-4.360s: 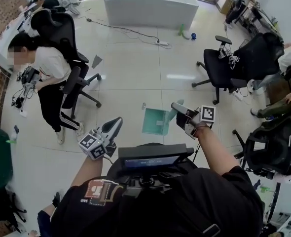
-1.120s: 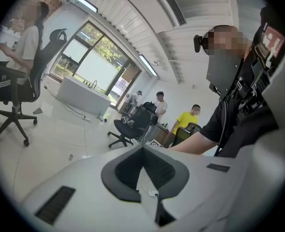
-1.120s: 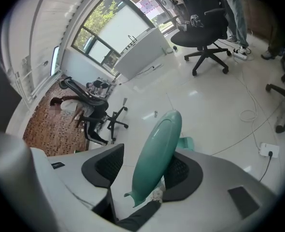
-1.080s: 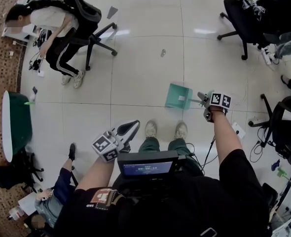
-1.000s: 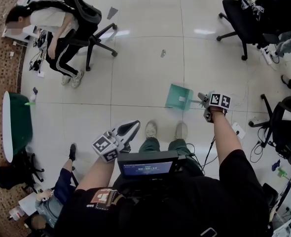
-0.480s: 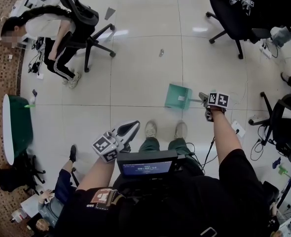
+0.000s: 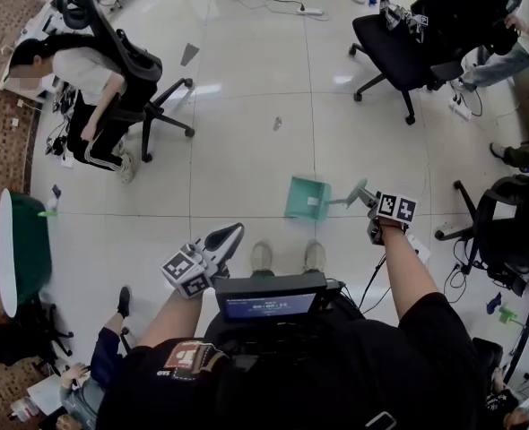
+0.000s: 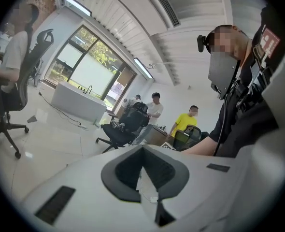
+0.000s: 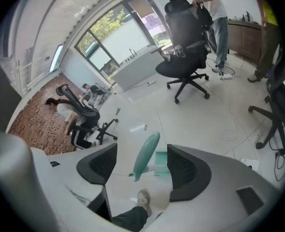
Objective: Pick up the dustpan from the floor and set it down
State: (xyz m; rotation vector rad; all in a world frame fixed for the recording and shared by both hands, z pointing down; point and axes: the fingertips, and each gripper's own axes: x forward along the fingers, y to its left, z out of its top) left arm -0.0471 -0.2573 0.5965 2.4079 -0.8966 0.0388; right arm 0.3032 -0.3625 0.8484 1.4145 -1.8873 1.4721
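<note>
Teal-green plastic forms the dustpan [image 7: 305, 198], a flat, square-mouthed scoop resting on the glossy pale tile floor [image 7: 247, 150], with a slim rounded handle slanting up from its right side. Around that handle stands the right gripper [image 7: 365, 195]: its jaws have just been opening and are spread wide, and in the right gripper view the handle of the dustpan [image 9: 146, 154] passes between the dark ribbed pads without either pad pressing on it. Below and to the left of the dustpan, the left gripper [image 7: 233, 233] has its grey jaws closed together on nothing, as the left gripper view confirms [image 8: 143, 151]. Just below the dustpan are the wearer's two pale shoes [image 7: 287, 256]. Well above and to the right of it stands a black swivel chair [image 7: 399, 38] on a five-star base; well above and to the left, a second black chair [image 7: 112, 56] carries a seated person [image 7: 81, 83] in a white top and dark striped trousers. A small scrap [image 7: 277, 124] lies on the tiles between the dustpan and the far wall, and a white power strip [image 7: 309, 11] with its dark cable lies farther beyond. Far to the left of the dustpan, a dark green round-ended tabletop [image 7: 18, 249] is edged in white. No object lies between the dustpan and the shoes.
</note>
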